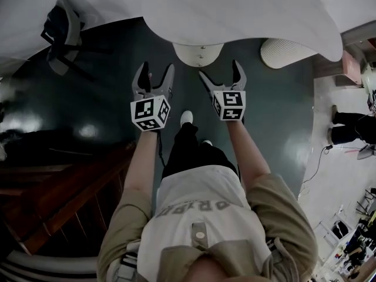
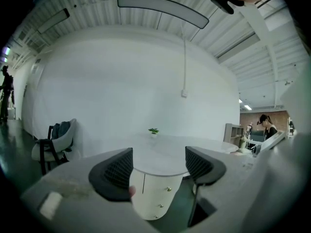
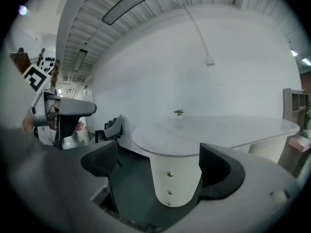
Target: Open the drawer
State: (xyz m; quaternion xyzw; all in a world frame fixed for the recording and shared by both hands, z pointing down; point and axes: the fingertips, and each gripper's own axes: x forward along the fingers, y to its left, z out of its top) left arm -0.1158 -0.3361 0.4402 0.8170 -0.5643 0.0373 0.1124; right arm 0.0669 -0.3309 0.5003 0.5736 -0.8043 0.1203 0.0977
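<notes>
Jaws of the left gripper (image 2: pixel 158 169) stand wide apart with nothing between them. Framed in the gap, well ahead, is the rounded white drawer cabinet (image 2: pixel 151 195) under the table (image 2: pixel 160 154). Its small brass knobs (image 2: pixel 168 189) sit in a column and the fronts lie flush. The right gripper (image 3: pixel 160 167) is likewise spread wide and empty, with the same cabinet between its jaws, closer to the right one. Neither gripper touches the cabinet. A little plant (image 3: pixel 179 112) sits on the tabletop far beyond the jaws, and a chair (image 2: pixel 56 142) stands out past the left jaw.
</notes>
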